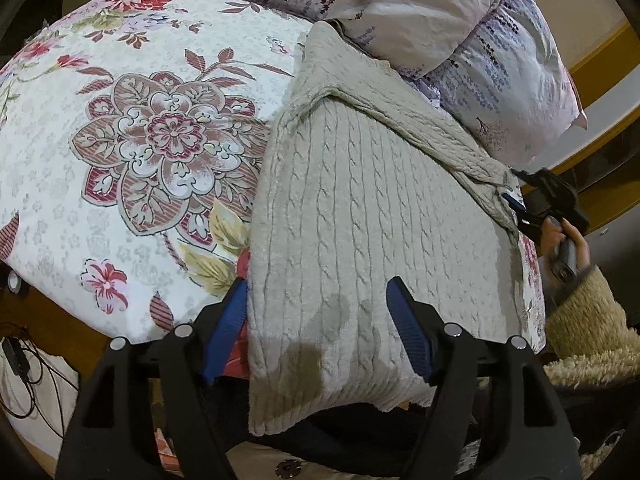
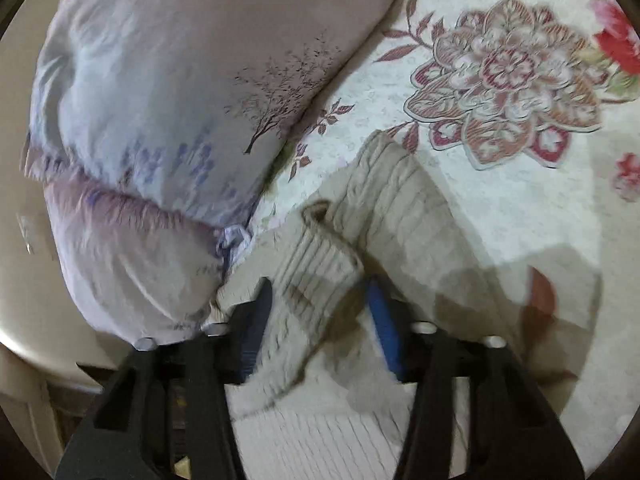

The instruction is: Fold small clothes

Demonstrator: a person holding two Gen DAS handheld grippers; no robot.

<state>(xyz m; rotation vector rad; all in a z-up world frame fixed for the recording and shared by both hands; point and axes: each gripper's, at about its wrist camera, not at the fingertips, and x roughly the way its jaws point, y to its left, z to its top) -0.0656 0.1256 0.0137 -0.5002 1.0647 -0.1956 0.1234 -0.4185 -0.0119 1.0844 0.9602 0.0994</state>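
The sweater (image 1: 360, 216), a pale grey cable-knit, lies spread on the floral bedspread (image 1: 120, 120), its far edge tucked against the lavender pillow (image 1: 500, 60) that sits beyond it. One sleeve (image 1: 420, 128) is folded diagonally across the sweater's body, running from the far corner near the pillow down toward the side where the right gripper (image 1: 516, 210) is seen.

The left gripper (image 1: 316, 320) hovers over the near hem of the sweater with its jaws wide apart — one blue pad (image 1: 228, 328) stands off the knit's edge above the bedspread, the other blue pad (image 1: 408, 328) over the knit itself. Nothing is caught between them; whether the pads brush the fabric cannot be told.

In the right wrist view, which is blurred, the right gripper's jaws are also parted, and the ribbed cuff (image 2: 316, 276) of the sleeve lies in the gap between the two fingers, draping back toward the camera. The knit does not look pinched, yet the blur leaves it uncertain whether either pad touches it. From the left wrist view the same gripper shows small and dark at the sweater's side edge, right at the sleeve end, with the person's hand (image 1: 568, 244) on its handle and a fuzzy cream cuff (image 1: 584, 312) behind — too small there to judge the jaws.
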